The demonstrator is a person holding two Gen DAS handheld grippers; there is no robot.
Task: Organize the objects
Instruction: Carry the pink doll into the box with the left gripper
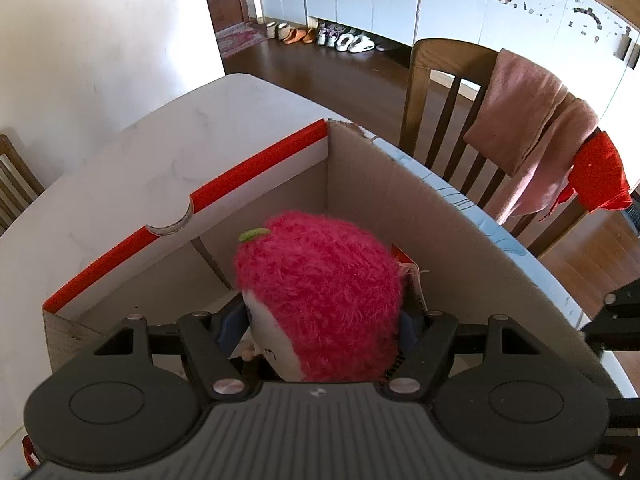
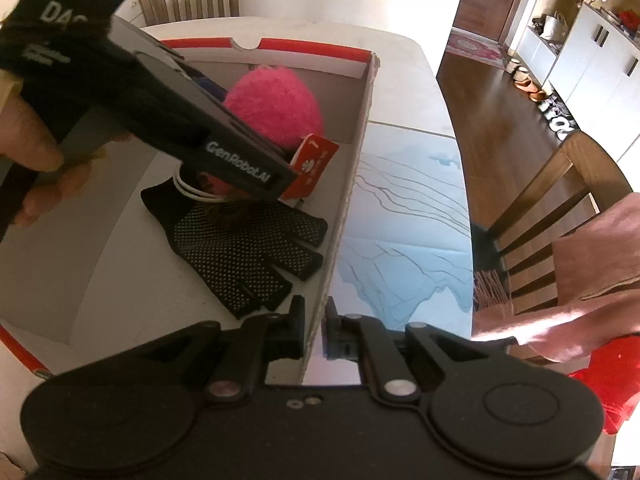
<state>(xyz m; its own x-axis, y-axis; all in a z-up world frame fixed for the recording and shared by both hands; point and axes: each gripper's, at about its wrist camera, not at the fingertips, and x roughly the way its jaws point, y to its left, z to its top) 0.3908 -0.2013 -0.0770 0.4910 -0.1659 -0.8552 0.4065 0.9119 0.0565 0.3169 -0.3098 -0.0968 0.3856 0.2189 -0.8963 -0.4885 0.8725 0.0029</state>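
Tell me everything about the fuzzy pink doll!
The doll has shaggy bright pink hair, a small green clip on top, a pale cloth face and a red paper tag at its side. It looks soft and stuffed. The left tongs squeeze its head from both sides, holding it inside the cardboard box, just above a black dotted glove.

A white, faintly marbled table (image 1: pixel 152 160) carries 1 open cardboard box (image 1: pixel 400 200) with a red-edged rim. Just beside the box, touching its wall, a pale blue mat (image 2: pixel 408 216) with dark line drawings lies flat.
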